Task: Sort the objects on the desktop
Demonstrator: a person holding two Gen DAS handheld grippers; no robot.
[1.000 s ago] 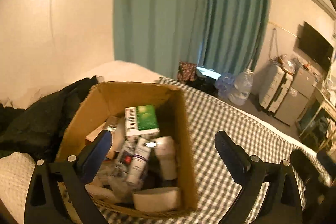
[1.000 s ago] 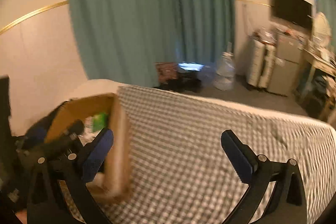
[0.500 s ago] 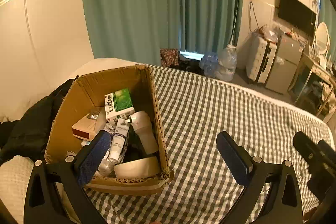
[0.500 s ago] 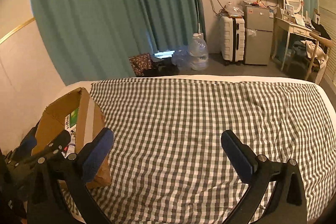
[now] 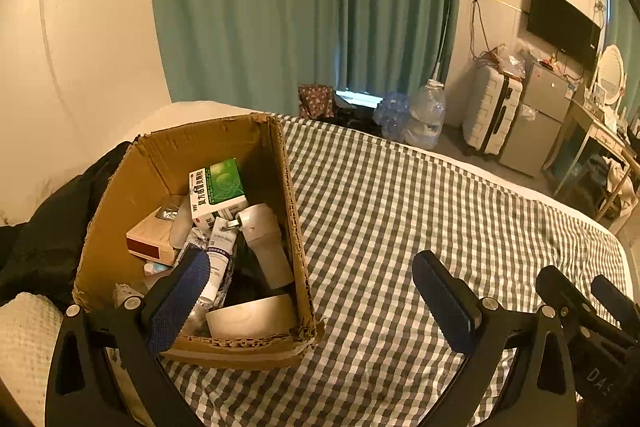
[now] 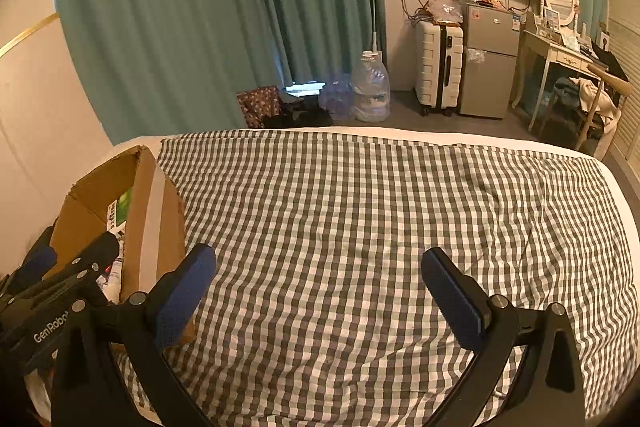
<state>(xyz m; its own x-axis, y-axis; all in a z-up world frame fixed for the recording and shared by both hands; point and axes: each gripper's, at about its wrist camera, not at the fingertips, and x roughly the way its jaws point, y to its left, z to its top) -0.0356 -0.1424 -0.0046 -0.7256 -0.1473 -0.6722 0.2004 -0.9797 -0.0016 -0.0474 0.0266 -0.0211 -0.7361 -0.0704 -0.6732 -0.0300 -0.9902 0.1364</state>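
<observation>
While both grippers hang over the checked bedspread [image 6: 360,211], the cardboard box [image 5: 120,187] sits at its left end, open top up, long axis running away from the left camera toward the teal curtain [image 5: 256,7]. Box is plain brown corrugate, torn rim, tape strip on the near wall. Inside, largest first: a grey cylinder [image 5: 268,243] lying roughly along the box axis, metal-tipped end pointing to the far wall; a roll of tape [image 5: 252,315] against the near wall; a green-and-white medicine carton [image 5: 218,191] tilted, leaning toward the far end; a flat tan-and-maroon box [image 5: 150,239] on the left; a white tube [image 5: 220,247] lying lengthwise beside the cylinder. Left gripper [image 5: 312,301] jaws wide apart, nothing between them, left finger over the box's near corner. Right gripper [image 6: 320,291] equally wide open, empty, over bare cloth right of the box. Versus half a second ago: both views nearly unchanged, left camera slightly closer to the box.
</observation>
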